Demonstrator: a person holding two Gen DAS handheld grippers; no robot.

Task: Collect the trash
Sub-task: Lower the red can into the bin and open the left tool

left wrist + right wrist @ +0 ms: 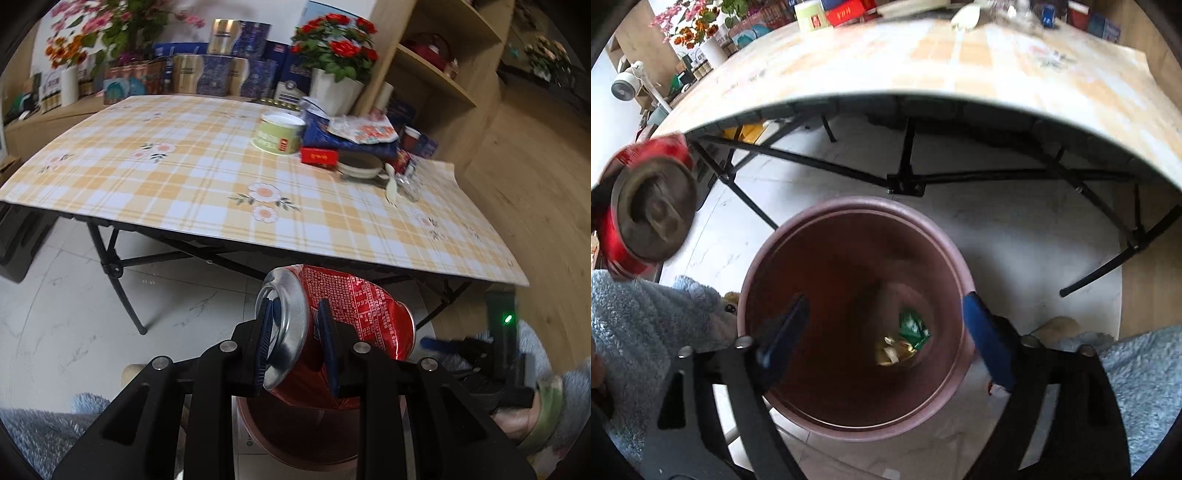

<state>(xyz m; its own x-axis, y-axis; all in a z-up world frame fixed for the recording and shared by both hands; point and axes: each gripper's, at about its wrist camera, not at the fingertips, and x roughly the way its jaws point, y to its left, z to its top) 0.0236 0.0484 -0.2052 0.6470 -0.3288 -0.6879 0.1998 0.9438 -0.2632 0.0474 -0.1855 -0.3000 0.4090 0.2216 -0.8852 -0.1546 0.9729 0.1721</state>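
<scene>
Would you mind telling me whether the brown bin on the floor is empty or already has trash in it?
Not empty: the brown bin holds a green wrapper and a gold wrapper at its bottom, seen from the right wrist.

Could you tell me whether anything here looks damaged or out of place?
The red can in the left gripper is crumpled and dented along its side. Otherwise nothing stands out.

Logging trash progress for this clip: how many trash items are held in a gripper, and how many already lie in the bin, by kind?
Crushed red can, held in the left gripper: 1
Green wrapper in the bin: 1
Gold wrapper in the bin: 1
Held in the open right gripper: 0
Total: 3
</scene>
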